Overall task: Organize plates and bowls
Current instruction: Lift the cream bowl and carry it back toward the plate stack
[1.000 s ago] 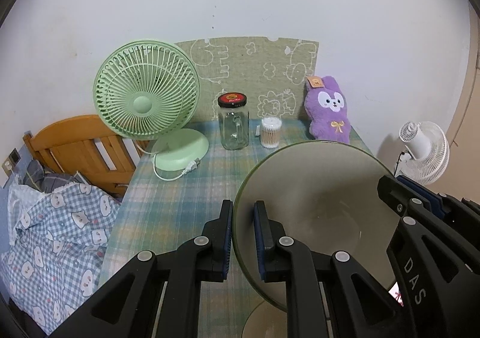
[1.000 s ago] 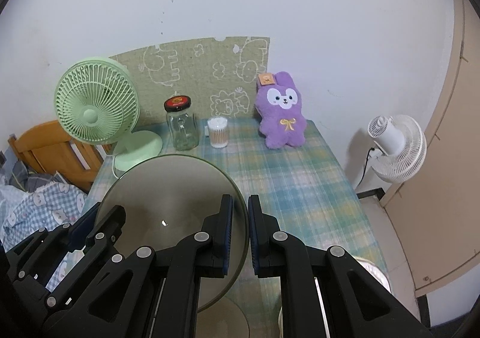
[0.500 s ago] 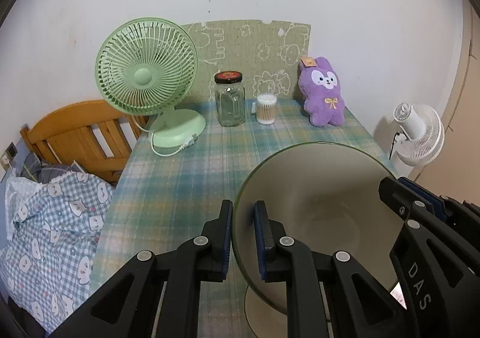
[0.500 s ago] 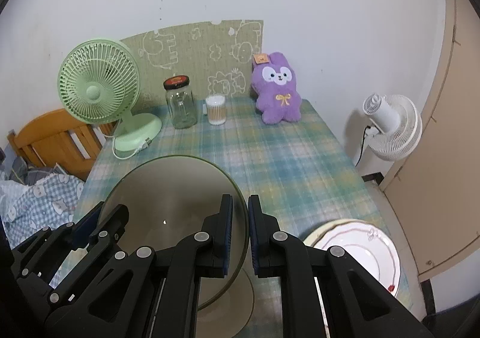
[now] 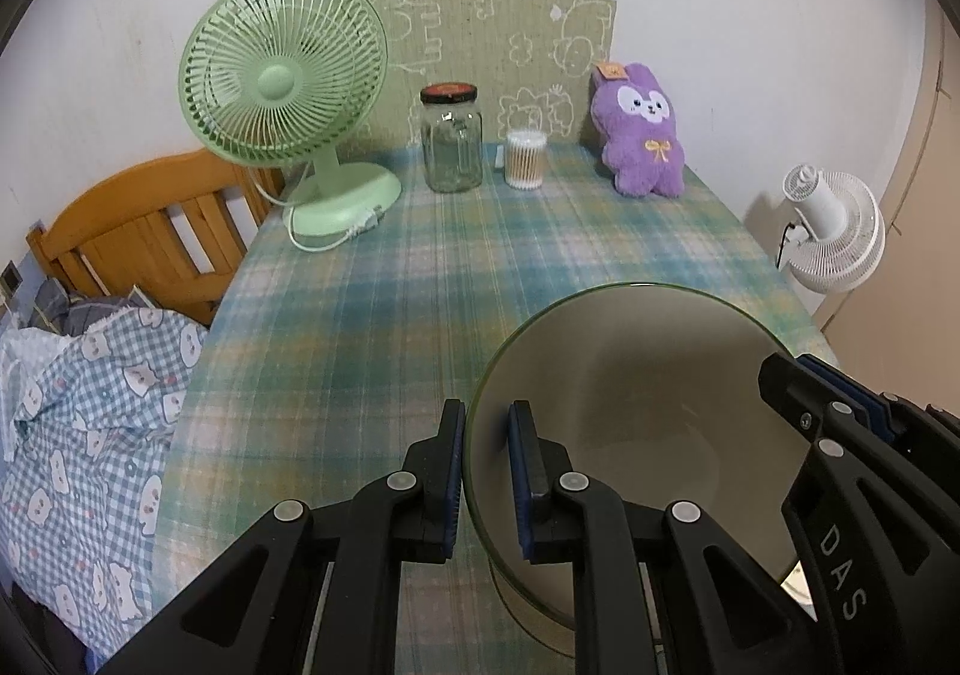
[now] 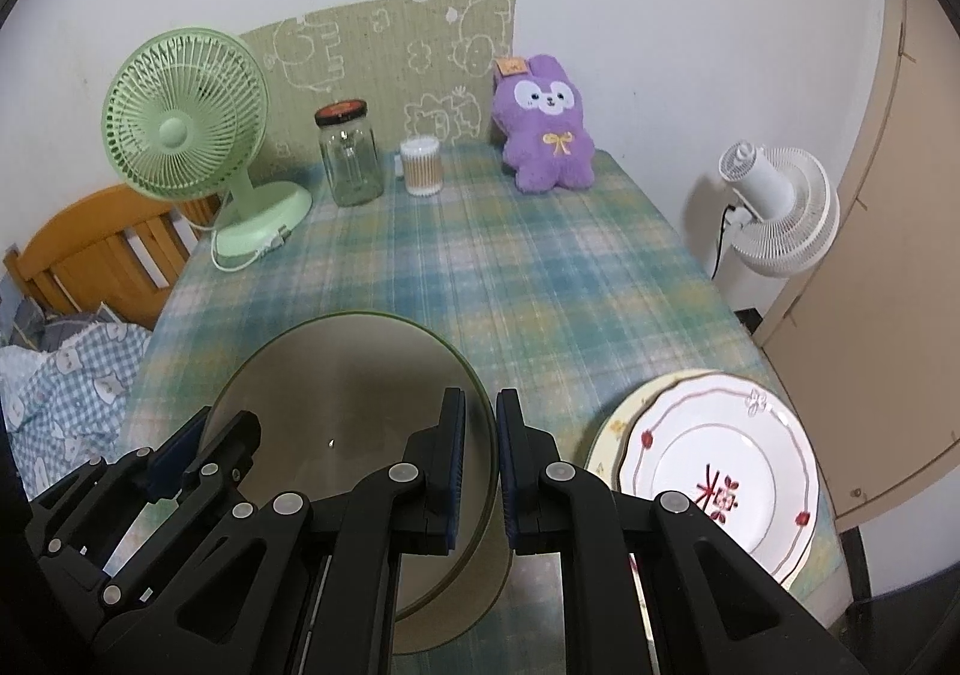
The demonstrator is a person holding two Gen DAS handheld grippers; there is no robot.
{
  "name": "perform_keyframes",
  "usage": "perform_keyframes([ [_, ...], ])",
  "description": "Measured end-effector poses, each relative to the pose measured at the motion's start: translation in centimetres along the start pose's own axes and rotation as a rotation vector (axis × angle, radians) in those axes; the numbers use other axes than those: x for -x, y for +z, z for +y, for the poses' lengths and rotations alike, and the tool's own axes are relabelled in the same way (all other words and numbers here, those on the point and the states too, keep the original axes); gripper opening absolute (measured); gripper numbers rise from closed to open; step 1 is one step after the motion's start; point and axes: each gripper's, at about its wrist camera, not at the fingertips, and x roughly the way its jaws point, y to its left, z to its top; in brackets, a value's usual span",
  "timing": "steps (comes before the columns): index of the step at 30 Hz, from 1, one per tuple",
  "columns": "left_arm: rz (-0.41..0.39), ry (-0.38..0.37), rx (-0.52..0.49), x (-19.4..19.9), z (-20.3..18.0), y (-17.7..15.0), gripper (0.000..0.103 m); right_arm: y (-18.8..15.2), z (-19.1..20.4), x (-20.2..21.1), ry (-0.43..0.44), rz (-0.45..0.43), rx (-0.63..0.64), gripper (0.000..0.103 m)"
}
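right tool (image 6: 480, 459) clamps bowl (image 6: 354, 393) rim | left tool (image 6: 180, 453) opposite | plates (image 6: 720, 471) beside

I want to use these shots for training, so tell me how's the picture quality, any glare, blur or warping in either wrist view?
Left wrist view: sharp, evenly lit, strong fisheye bending with dark corners; the bowl has a shadowed inside, and the left gripper is crisp. Right wrist view: same warping; one small glint inside the bowl, the patterned plate bright but not blown out, and the right gripper sharp.
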Motion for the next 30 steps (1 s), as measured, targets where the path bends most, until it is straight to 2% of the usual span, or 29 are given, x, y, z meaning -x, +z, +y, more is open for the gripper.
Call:
perform_keyframes([
  [23,0.109,-0.014,-0.043,-2.7,-0.2,-2.9,0.011,-3.1,-0.5,-2.8,-0.035,0.113,-0.014,0.014],
  [30,0.107,-0.014,-0.047,-2.7,-0.4,-2.9,0.012,-3.1,-0.9,-3.0,-0.027,0.123,-0.023,0.014],
])
